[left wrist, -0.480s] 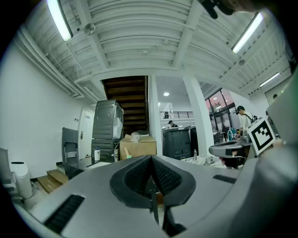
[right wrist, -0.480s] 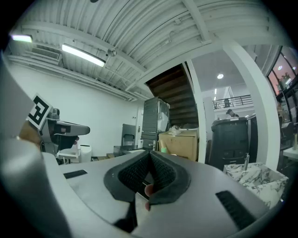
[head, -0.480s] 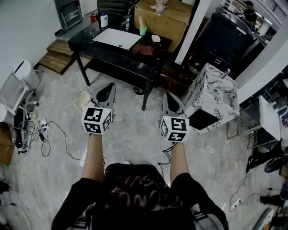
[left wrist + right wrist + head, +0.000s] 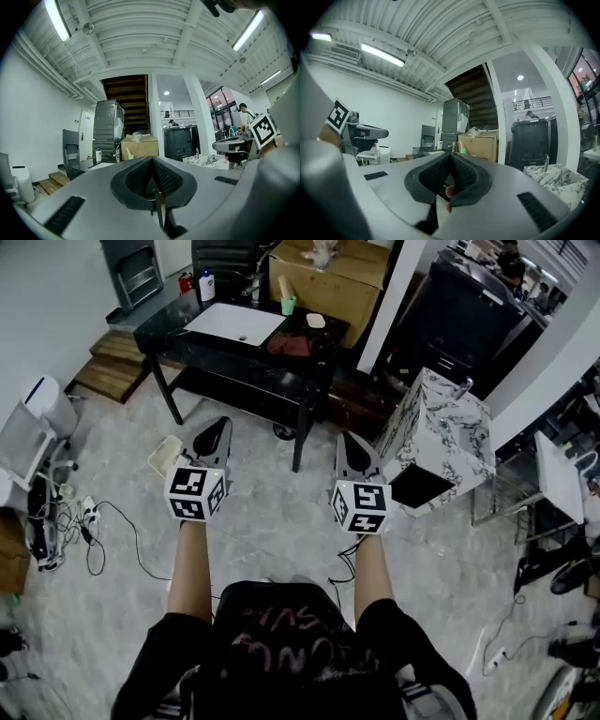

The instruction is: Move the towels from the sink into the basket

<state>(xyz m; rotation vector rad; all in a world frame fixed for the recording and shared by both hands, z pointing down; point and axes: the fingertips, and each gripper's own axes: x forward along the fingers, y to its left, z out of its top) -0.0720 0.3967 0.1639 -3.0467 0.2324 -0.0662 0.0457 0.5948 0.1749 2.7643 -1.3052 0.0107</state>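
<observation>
Across the room stands a black table [image 4: 187, 334] with a white sink [image 4: 234, 322] set in its top. A dark red towel [image 4: 289, 343] lies bunched on the top just right of the sink. On the floor near the table's leg sits a pale basket [image 4: 165, 454], partly hidden by my left gripper [image 4: 214, 432]. That gripper is shut and holds nothing; in the left gripper view its jaws [image 4: 152, 159] meet at the tip. My right gripper [image 4: 352, 448] is also shut and empty, its jaws [image 4: 451, 154] touching. Both hover over the floor, well short of the table.
A marble-patterned cube box [image 4: 436, 437] stands on the floor to the right. A cardboard box [image 4: 323, 277] is behind the table, and a green cup [image 4: 289, 304] and a bottle [image 4: 206, 284] are on it. Cables [image 4: 94, 521] trail at the left, next to wooden steps [image 4: 108, 367].
The table and sink have shifted slightly up and left in the head view. Both grippers stay shut and hold the same pose.
</observation>
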